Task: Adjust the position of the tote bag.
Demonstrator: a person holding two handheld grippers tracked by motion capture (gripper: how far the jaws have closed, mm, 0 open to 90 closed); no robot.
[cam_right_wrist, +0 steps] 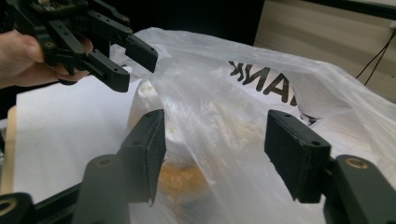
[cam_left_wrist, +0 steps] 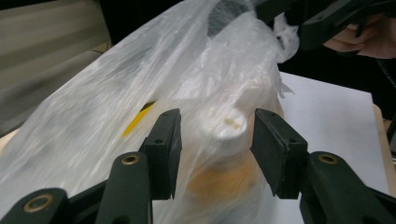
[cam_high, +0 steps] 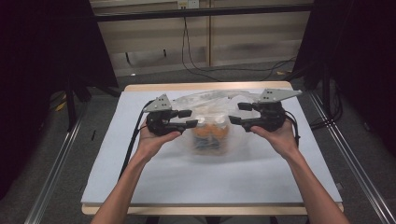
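Plastic bag (cam_high: 210,116) between both grippers; left gripper (cam_high: 187,118) jaws apart, right gripper (cam_high: 241,113) jaws apart, nothing gripped.

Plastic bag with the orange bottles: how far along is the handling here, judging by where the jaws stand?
Done: the bottles already sit inside the clear plastic bag on the white mat. In hand: the left gripper and right gripper flank the bag, jaws apart, film between them but not pinched. Left: probably gripping the bag's loose top to close or lift it; it lies slack and open.

Left claw (cam_high: 187,118) and right claw (cam_high: 239,113) face each other, jaws apart.
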